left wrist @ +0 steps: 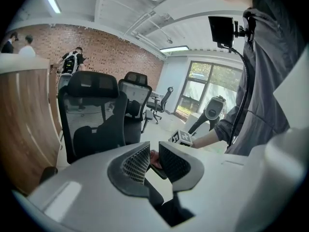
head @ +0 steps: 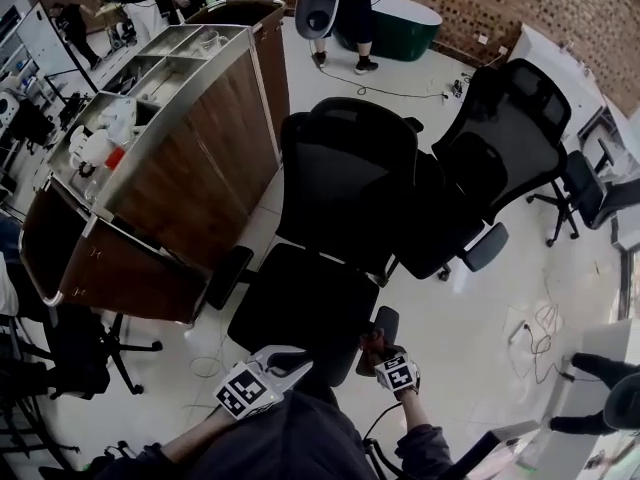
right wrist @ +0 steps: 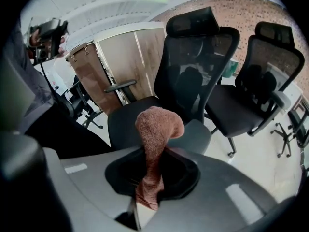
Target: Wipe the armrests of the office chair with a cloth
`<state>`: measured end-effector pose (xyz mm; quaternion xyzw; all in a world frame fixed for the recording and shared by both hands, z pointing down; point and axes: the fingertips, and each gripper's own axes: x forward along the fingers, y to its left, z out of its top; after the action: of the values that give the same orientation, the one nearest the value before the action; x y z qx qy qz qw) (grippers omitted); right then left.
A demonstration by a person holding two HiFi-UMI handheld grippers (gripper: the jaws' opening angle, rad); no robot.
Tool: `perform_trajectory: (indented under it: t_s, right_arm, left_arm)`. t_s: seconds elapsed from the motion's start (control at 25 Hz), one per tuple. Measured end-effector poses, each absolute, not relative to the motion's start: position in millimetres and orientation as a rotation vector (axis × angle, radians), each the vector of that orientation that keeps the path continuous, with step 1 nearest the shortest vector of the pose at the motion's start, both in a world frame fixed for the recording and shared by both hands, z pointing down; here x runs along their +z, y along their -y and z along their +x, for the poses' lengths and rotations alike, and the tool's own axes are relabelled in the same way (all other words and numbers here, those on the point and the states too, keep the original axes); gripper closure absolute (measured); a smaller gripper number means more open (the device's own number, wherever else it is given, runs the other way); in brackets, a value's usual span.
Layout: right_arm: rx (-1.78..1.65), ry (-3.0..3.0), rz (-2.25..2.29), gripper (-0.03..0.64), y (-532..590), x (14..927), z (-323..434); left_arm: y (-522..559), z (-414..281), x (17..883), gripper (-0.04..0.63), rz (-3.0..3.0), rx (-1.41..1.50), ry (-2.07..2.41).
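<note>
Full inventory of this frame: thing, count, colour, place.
near office chair: one, black, centre, in front of the person
second office chair: one, black, right of the near one
spare chairs: two, black, far right and lower left
armrest: one, grey pad, just beneath the cloth
cloth: one, reddish-brown, in the right tongs
counter: one, wood-brown, left of the chairs
tub-shaped object: one, dark green, by the brick wall
bystander: one, dark clothes, far end
left tongs: slightly apart, empty
right tongs: shut on the cloth
</note>
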<state>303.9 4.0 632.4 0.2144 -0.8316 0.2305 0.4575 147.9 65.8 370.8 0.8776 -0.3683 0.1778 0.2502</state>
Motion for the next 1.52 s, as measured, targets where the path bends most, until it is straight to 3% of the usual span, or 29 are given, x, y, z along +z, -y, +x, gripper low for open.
perform_trajectory:
  t_s: [0.4,1.0,1.52]
  right_arm:
    - [0.603,2.021,0.679,0.569,72.2,653.0,319.0]
    - [0.628,2.144,0.594,0.569,-67.5,625.2,306.5]
    - [0.890,2.087,1.056,0.569,-16.0,637.1,416.2]
  left_arm:
    - [-86.5,139.3,371.9,0.520,2.330,0.507,1.066]
    - [-71.3,201.7,390.9,0.520,2.474,0.529,0.826]
    - [-94.8,231.1,427.0,0.520,2.429,0.548,0.617]
